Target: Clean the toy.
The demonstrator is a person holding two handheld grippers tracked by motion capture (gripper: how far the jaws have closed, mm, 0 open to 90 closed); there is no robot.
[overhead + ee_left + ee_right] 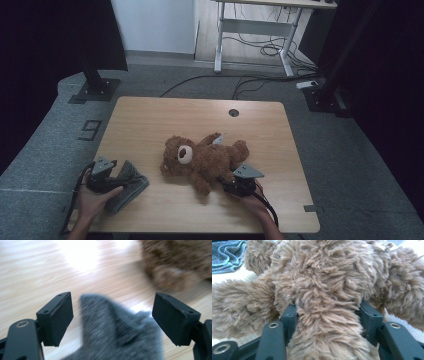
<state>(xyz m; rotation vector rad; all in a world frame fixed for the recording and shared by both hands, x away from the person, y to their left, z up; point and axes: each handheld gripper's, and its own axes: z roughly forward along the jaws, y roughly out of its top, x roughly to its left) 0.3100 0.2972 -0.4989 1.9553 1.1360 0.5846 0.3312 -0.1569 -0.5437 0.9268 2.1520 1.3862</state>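
Teddy bear [322, 290] leg clamped by right gripper [328, 315]; left gripper [112, 315] wide open.

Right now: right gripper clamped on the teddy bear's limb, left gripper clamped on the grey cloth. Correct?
Not quite. The left gripper is open, not clamped: in the left gripper view its jaws stand wide apart, with the grey cloth lying loose between them and touching neither pad. The rest holds: the right gripper is shut on a limb of the teddy bear.
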